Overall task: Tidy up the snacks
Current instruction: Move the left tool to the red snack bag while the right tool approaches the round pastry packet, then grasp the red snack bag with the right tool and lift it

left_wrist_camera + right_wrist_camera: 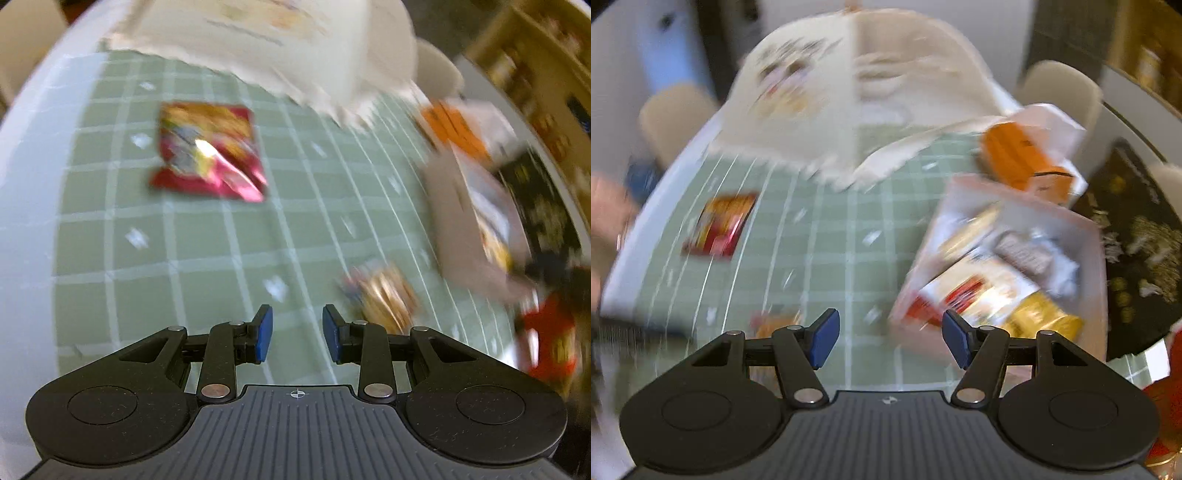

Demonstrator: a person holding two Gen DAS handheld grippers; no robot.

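Both views are blurred. A red snack packet [208, 151] [720, 225] lies flat on the green gridded mat [184, 258] [831, 258]. A small orange-gold packet [384, 299] [775, 321] lies nearer, just right of my left gripper [297, 314]. That gripper's blue pads stand a little apart with nothing between them. My right gripper [890, 317] is open wider and holds nothing; it hovers over the mat left of a white box [1027, 201] [450, 206]. Several snack packets lie in that box.
A cream cloth bag [295, 44] [849, 92] stands at the back of the mat. An orange-and-white pack [454, 125] [1015, 155] sits behind the box. At far right lie a black patterned mat [543, 206] [1137, 240] and a red packet [546, 343]. A hand [605, 214] shows at the left edge.
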